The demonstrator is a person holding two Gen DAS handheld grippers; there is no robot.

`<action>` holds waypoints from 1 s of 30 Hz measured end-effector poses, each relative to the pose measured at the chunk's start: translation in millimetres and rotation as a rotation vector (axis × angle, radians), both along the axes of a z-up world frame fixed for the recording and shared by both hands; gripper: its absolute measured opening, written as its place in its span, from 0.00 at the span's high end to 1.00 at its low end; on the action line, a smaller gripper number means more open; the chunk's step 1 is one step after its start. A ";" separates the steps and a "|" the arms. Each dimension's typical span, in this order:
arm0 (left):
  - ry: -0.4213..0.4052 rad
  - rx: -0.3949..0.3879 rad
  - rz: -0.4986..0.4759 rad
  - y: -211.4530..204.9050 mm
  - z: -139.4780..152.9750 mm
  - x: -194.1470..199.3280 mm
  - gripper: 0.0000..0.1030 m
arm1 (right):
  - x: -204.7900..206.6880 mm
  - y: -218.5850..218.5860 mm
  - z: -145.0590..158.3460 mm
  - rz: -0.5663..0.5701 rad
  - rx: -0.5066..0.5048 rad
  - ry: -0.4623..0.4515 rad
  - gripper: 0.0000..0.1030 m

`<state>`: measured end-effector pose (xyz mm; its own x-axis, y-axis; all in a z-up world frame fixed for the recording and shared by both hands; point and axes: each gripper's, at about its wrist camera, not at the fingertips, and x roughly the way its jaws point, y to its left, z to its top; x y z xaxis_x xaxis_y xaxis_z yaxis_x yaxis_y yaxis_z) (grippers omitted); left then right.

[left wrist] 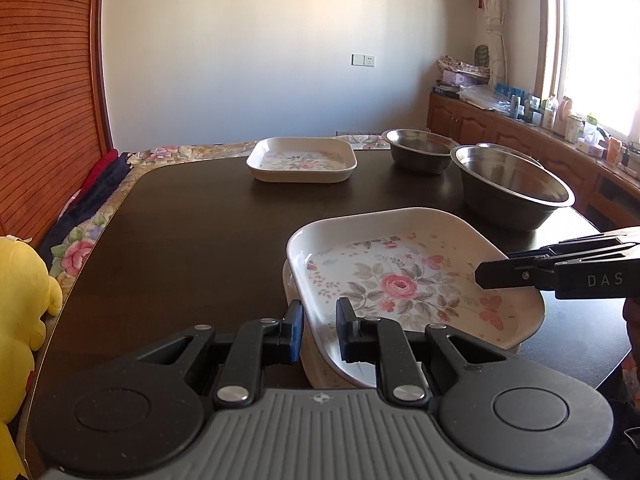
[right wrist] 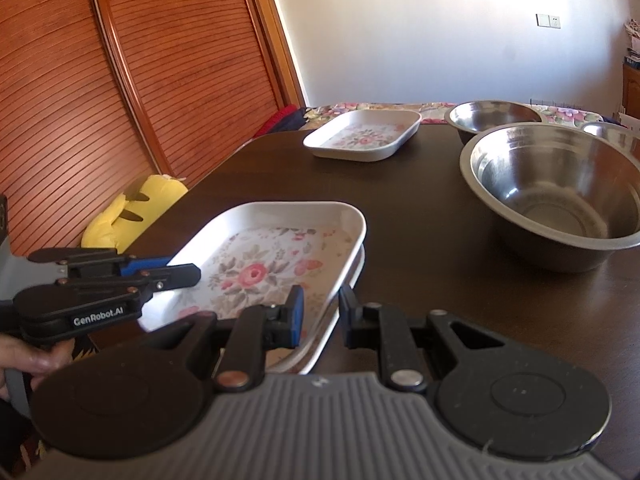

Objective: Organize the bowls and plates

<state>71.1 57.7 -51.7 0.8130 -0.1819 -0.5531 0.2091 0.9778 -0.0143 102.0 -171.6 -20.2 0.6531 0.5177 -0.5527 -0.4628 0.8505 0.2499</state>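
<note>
A square white plate with a rose print [left wrist: 400, 284] [right wrist: 256, 272] is held at the near edge of the dark table, slightly askew over a second similar plate [left wrist: 316, 372] [right wrist: 354, 276] beneath it. I cannot tell whether the two touch. My left gripper [left wrist: 320, 330] [right wrist: 188, 274] is shut on the upper plate's left rim. My right gripper [right wrist: 322, 314] [left wrist: 486, 276] is shut on its right rim. A third floral plate [left wrist: 302, 159] [right wrist: 362, 136] lies alone at the table's far side.
A large steel bowl [left wrist: 512, 184] [right wrist: 556, 192] stands to the right of the plates, with a smaller one [left wrist: 420, 150] [right wrist: 492, 118] and a third [left wrist: 504, 148] [right wrist: 612, 132] behind it. A yellow plush toy [left wrist: 20, 320] [right wrist: 132, 216] sits off the table's left edge. A cluttered wooden cabinet [left wrist: 520, 128] lines the right wall.
</note>
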 end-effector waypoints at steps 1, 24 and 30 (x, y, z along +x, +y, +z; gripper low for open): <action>-0.001 0.000 0.000 -0.4 -0.2 -0.3 0.81 | -0.5 0.0 -1.3 -0.002 0.004 -0.006 0.80; -0.009 -0.006 0.015 2.1 -5.8 -2.4 0.77 | -13.4 0.5 -15.1 -0.036 0.021 -0.071 0.79; -0.012 -0.011 0.015 2.8 -5.8 -4.3 0.72 | -18.7 1.6 -14.4 -0.046 0.020 -0.103 0.79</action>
<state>66.7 60.5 -57.4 0.8220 -0.1760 -0.5416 0.1951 0.9805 -0.0224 83.3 -170.0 -34.6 0.7290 0.4962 -0.4716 -0.4477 0.8667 0.2199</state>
